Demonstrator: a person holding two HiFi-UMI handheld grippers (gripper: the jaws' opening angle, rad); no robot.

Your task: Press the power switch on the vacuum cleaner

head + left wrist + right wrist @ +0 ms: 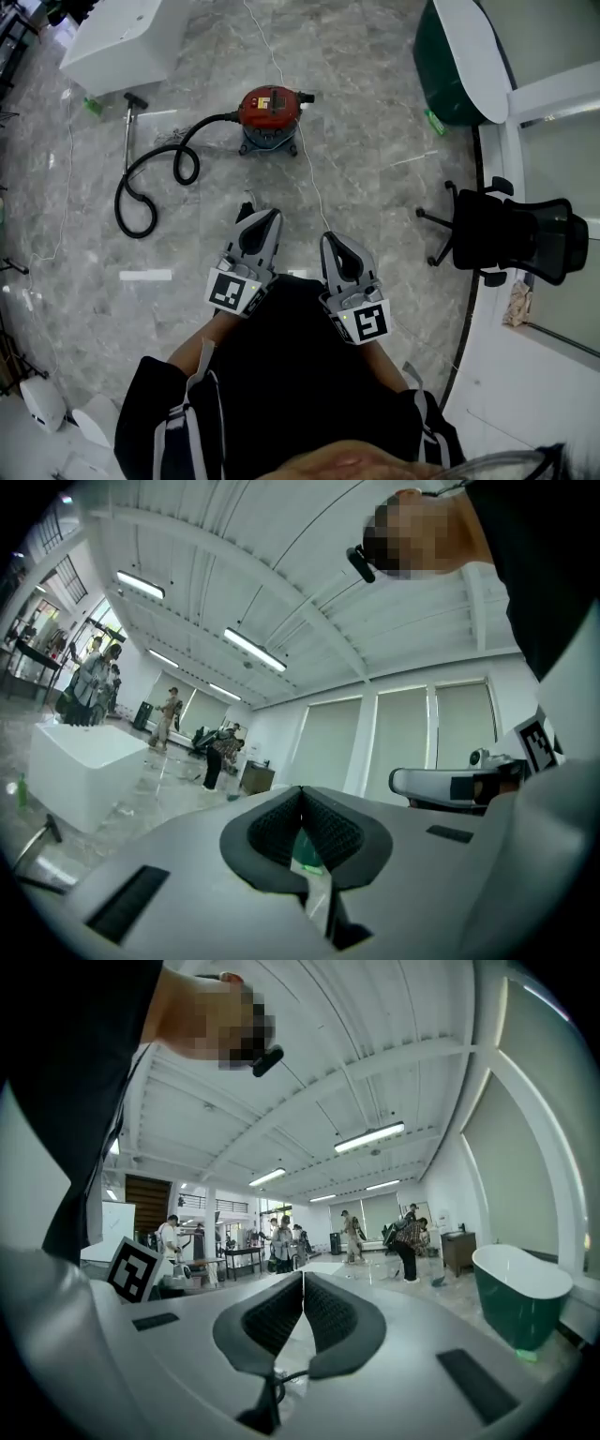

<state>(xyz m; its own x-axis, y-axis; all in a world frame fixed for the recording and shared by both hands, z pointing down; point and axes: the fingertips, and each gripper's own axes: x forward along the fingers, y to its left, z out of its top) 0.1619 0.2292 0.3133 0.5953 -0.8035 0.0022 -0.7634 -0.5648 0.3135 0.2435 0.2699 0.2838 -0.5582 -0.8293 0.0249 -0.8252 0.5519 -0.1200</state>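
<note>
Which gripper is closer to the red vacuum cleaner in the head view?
The left gripper: its tips point almost straight at the vacuum cleaner, while the right gripper sits lower and off to the side.

A grey marble-patterned floor (394, 169) fills the head view. A white box-shaped unit (122, 42) sits at 11 o'clock and a dark green tub (436, 75) with a white rim at 1 o'clock. A black office chair (511, 239) stands at 3 o'clock, beside a white partition (511, 159). Overhead, the white beamed ceiling (394, 1044) carries strip lights (369, 1136). Pale blinds (403, 738) cover 3 tall windows.
</note>
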